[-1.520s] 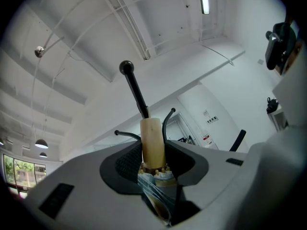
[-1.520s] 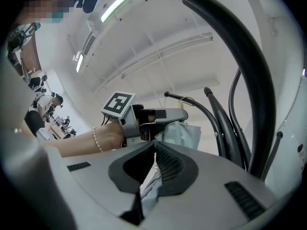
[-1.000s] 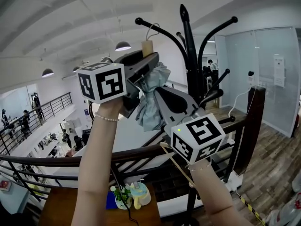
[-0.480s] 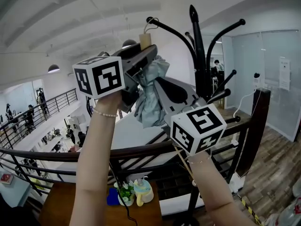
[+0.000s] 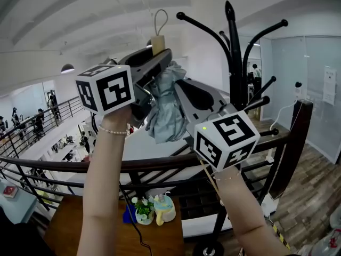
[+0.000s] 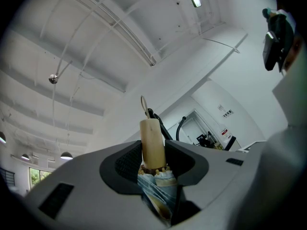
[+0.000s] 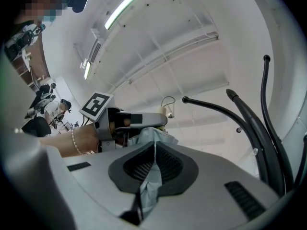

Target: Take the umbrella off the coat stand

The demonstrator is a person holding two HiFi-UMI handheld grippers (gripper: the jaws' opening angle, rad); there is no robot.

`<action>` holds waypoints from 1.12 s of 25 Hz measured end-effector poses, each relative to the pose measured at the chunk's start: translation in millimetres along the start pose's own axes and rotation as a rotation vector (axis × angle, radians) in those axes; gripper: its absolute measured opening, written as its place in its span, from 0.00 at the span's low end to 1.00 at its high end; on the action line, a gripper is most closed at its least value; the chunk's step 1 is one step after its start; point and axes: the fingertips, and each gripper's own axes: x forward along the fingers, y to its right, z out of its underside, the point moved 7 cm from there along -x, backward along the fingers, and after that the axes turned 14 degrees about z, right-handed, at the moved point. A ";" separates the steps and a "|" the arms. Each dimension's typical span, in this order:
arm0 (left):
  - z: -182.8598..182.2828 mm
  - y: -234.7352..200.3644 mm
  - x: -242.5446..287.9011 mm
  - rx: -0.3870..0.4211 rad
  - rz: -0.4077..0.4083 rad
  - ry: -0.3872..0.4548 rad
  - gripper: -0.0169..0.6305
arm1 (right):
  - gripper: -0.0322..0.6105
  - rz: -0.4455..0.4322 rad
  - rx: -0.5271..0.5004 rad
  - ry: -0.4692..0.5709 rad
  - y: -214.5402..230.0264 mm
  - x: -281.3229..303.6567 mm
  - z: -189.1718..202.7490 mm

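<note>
Two hand-held grippers, one item. Where does it sit? — Inspector

Centre of the head view. The umbrella (image 5: 162,103) is folded and upright. The left hand-held gripper (image 6: 153,166) is clamped on it where the canopy meets the wooden handle (image 5: 158,43); the handle stands up past the jaws. The right hand-held gripper (image 7: 151,171) is closed on a fold of grey-blue canopy just below, coming in from the lower right. — Observer

And the coat stand? — Inspector

The coat stand (image 5: 235,57) is right of centre. The cord loop (image 5: 160,21) on the handle stands just left of the ball tip of the upper-left hook (image 5: 198,28), not touching it. — Observer

Change against a second ago? — Inspector

Then the loop lay against that hook's arm; half a second ago it was at the tip. Now it is clear. Both grips are unchanged. — Observer
</note>
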 end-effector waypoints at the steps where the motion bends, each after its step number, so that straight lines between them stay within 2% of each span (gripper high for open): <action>1: 1.1 0.8 -10.9 -0.004 -0.007 0.003 0.27 | 0.10 -0.006 -0.001 -0.004 -8.2 0.2 0.7; 5: 11.5 5.4 -45.8 -0.011 -0.054 -0.001 0.27 | 0.10 -0.027 0.010 -0.023 -29.3 -2.6 6.5; 11: 33.6 24.1 -86.1 -0.018 -0.065 -0.043 0.27 | 0.10 -0.076 -0.015 -0.074 -54.3 -15.2 21.3; 17: 54.6 49.3 -124.8 -0.019 -0.096 -0.074 0.27 | 0.10 -0.111 0.021 -0.122 -82.7 -32.2 42.7; 28: 100.2 82.2 -182.2 -0.117 -0.078 -0.062 0.27 | 0.10 -0.144 0.060 -0.209 -121.8 -64.6 68.5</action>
